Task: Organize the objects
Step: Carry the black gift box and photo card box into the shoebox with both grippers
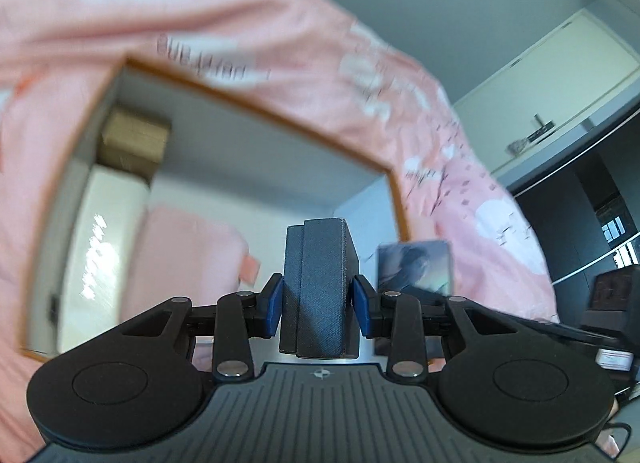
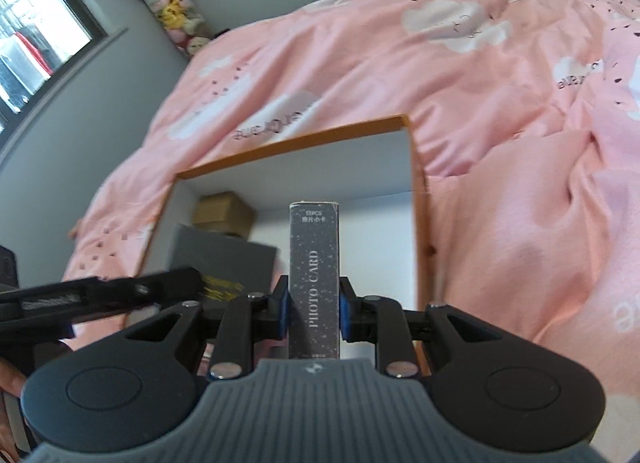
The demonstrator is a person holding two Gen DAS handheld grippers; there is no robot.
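The right hand-held gripper (image 2: 314,309) is clenched on a photo card box (image 2: 314,283), its 2 pads pressing the narrow sides. The long axis of this box runs straight away from the camera, its printed end pointing toward the wooden-framed mirror (image 2: 304,131) lying on the pink bed cover (image 2: 500,143). The left hand-held gripper (image 1: 318,303) grasps a dark textured box (image 1: 318,283) the same way, upright between the pads, above the same mirror (image 1: 248,103)
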